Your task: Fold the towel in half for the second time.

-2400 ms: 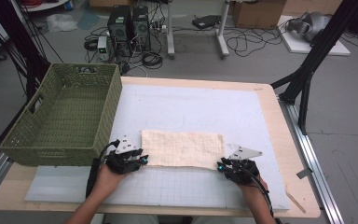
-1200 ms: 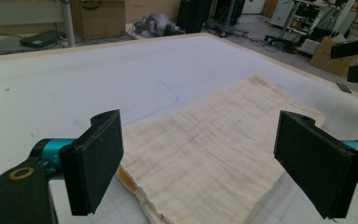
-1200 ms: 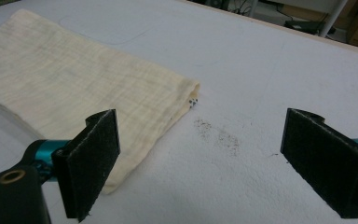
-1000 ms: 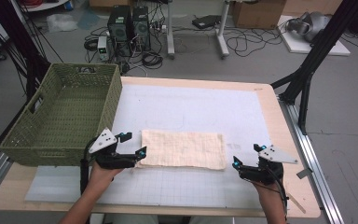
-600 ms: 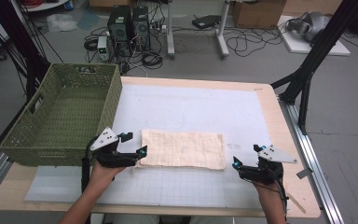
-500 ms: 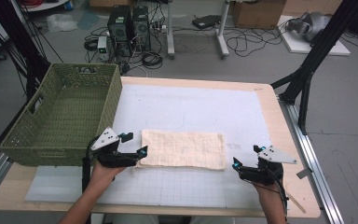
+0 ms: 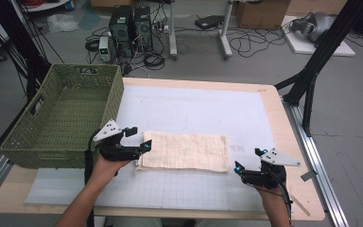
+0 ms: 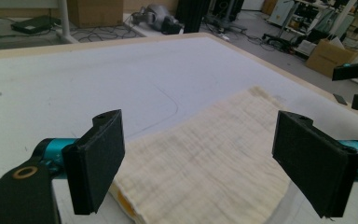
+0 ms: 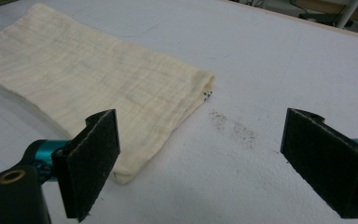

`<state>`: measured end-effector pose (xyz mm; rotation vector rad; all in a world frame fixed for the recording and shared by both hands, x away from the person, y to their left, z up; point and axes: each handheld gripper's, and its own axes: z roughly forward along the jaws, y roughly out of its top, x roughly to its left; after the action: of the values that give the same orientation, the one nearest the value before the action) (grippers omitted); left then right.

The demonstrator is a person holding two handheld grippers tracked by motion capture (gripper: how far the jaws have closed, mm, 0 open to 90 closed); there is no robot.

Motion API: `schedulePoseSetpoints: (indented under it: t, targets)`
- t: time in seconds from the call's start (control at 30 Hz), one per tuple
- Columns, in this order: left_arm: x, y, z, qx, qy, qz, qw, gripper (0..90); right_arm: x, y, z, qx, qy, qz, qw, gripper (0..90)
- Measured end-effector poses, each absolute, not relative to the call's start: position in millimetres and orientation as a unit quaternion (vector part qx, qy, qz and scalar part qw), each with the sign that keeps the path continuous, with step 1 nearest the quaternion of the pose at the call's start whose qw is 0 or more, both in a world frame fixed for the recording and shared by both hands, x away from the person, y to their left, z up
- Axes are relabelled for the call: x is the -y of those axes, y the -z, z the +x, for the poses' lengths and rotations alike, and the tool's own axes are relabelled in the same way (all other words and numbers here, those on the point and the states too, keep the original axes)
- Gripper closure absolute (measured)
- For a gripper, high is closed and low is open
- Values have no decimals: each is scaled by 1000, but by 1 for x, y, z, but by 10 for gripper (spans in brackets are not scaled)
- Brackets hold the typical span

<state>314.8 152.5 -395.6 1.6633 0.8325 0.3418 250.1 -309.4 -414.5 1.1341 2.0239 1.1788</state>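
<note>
At lower centre of the high view lies one folded cloth (image 7: 185, 151), with one basket (image 7: 61, 123) at left. My left gripper (image 7: 139, 146) spreads wide over its left end; my right gripper (image 7: 238, 166), jaws wide, holds nothing just off the cloth's right end.

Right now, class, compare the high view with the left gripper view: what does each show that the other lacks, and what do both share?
The high view alone shows the green woven basket at the table's left, the left gripper by the folded cloth's left end, and the person's forearms. The left gripper view alone shows the cloth's weave up close and a yellow edge at its folded corner, between the open fingers. Both share the cream cloth lying flat on the white mat, and the right gripper beyond it.
</note>
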Motion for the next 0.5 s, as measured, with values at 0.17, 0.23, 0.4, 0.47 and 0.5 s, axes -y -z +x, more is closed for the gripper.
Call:
schedulePoseSetpoints:
  t: [0.17,0.23,0.4,0.47,0.5]
  targets:
    - [-147,388,332,-361,-158,724,567,183,310,415,251,-750,-436,422,261,110]
    - [-143,386,340,-364,-162,725,562,198,309,416,251,-751,-435,422,261,110]
    - [-136,390,362,-382,-172,736,532,239,309,416,251,-753,-435,421,259,110]
    - [-134,394,370,-400,-171,735,520,259,309,417,252,-753,-435,421,257,110]
    - [-133,397,375,-407,-169,736,513,260,309,418,252,-754,-434,424,253,111]
